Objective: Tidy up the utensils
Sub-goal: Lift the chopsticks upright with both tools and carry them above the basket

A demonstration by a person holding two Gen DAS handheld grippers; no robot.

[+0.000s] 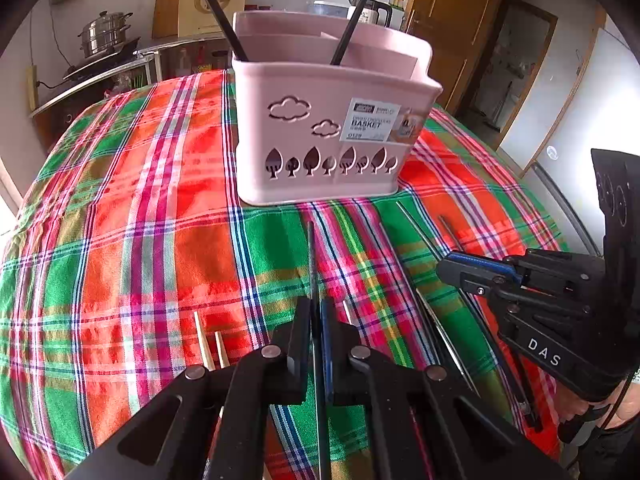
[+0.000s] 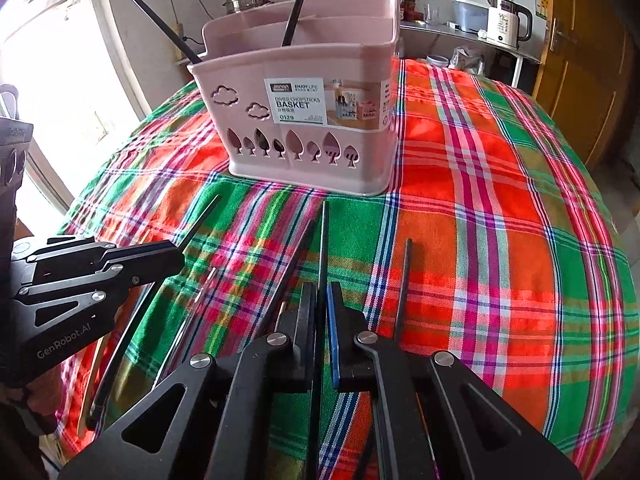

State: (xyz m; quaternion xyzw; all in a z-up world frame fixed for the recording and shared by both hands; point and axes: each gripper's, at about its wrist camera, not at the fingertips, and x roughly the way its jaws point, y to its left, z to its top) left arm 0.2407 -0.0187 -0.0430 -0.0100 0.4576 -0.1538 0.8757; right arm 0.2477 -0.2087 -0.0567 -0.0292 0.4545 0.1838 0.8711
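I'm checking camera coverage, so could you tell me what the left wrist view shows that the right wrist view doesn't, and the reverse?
Only the left wrist view shows two pale wooden chopstick ends on the cloth. Only the right wrist view shows the bright window. Both show the pink basket with two black chopsticks standing inside, the plaid tablecloth, the white kettle, and each gripper shut on a black chopstick: left gripper, right gripper.

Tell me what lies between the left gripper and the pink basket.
Only plaid tablecloth and the black chopstick its shut jaws hold, pointing toward the pink basket; shown in the left wrist view.
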